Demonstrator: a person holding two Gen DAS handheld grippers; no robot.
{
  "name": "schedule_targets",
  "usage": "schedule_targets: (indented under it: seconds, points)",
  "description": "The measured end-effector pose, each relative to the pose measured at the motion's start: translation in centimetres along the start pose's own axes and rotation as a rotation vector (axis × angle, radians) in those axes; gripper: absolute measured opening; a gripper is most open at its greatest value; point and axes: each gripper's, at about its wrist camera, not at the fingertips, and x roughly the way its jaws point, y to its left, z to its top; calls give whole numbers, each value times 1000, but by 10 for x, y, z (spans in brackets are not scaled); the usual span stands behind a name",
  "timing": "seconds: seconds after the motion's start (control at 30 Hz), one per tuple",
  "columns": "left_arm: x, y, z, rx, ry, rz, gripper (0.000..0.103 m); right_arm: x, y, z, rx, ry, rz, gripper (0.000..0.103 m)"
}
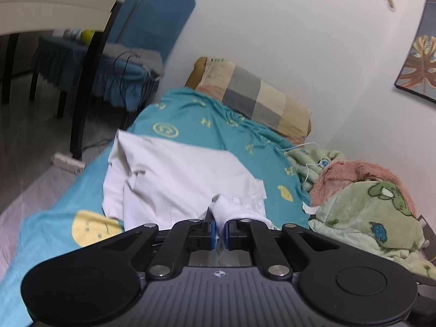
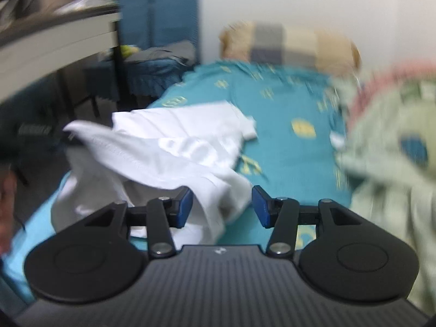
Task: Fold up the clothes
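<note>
Left wrist view: left gripper [image 1: 220,230] clamped on hem of white garment [image 1: 174,174], spread mid-bed [image 1: 239,125] toward left edge.

Right wrist view: right gripper [image 2: 222,207] spread apart, empty, over garment's near fold. Keep hem taut; align edges.

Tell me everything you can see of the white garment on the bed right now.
The white cotton-looking garment lies crumpled and partly folded on the teal patterned bedsheet, near the bed's floor-side edge. A stitched hem and faint pale lettering show in the right wrist view. The left gripper is shut on a bunched piece of it, lifting that part. The right gripper is open, with loose fabric lying between its fingers, ungripped. Nothing rests on top of it.
</note>
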Motion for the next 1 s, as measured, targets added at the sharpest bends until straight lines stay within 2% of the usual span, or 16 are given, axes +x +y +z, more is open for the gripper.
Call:
schedule_targets:
  seconds: [0.1, 0.33, 0.43, 0.57, 0.6, 0.67, 0.73, 0.8, 0.87, 1.0]
  points:
    - [0, 1, 2, 1, 5, -13, 6, 4, 37, -2, -239, -34, 17, 49]
    - [8, 6, 0, 32, 22, 16, 6, 44, 72, -1, -444, 57, 90, 48]
    - [11, 7, -1, 29, 28, 17, 7, 59, 75, -2, -452, 101, 108, 48]
    - [16, 6, -3, 38, 36, 31, 7, 72, 83, -5, -460, 133, 181, 48]
    - [17, 6, -4, 41, 38, 34, 7, 75, 83, -3, -435, 130, 179, 48]
    - [19, 6, -5, 45, 42, 42, 7, 80, 80, 1, -379, 127, 177, 36]
    - [20, 6, -6, 50, 46, 49, 8, 83, 67, 6, -276, 139, 181, 12]
    - [22, 7, -9, 47, 57, 50, 9, 84, 50, 12, -158, 158, 203, 6]
    - [24, 8, -12, 43, 71, 49, 14, 82, 30, 16, -14, 171, 243, 6]
    - [22, 3, -19, 35, 117, 63, 33, 68, 1, 27, 192, 121, 336, 6]
